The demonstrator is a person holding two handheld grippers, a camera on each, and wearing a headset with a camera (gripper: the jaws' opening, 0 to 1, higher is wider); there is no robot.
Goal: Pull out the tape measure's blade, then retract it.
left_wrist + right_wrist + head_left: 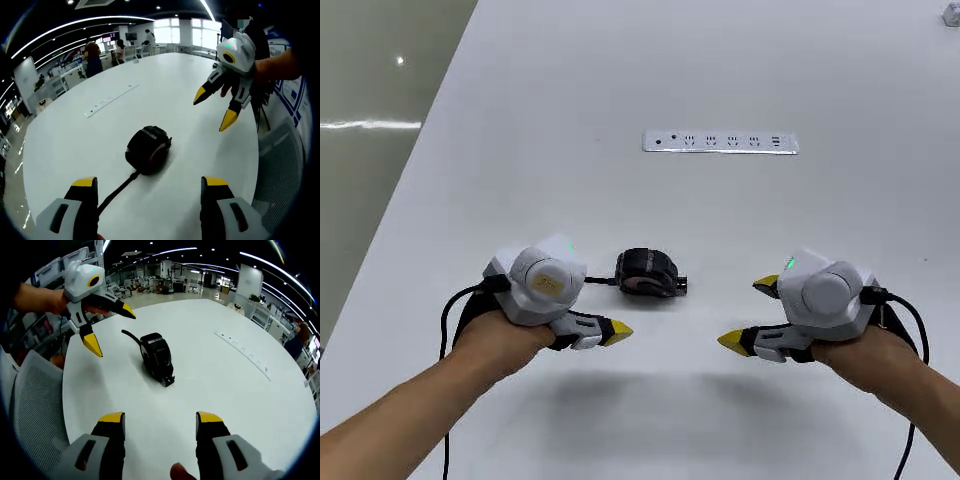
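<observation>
— Both tools are slack on my end. The left gripper point(149, 187) and the right gripper point(160, 417) stand with jaws apart, nothing in either.
— And the tape measure point(646, 272)?
— It lies on the white table point(570, 100) between them, nearer the left one, with the blade fully in.
— What worries you?
— The black strap point(120, 187) trails from the case between my left jaws. If I close low, I think I pinch the strap instead of the case, and the case slides once the right pulls. Letting the blade fly home could also whip it.
— Which view helps?
— The right gripper view gives me the blade's hook point(169, 381), facing that gripper. From the left gripper view the case hides it, and I get the strap. Farther off, the head view has a power strip point(720, 142), well apart.
</observation>
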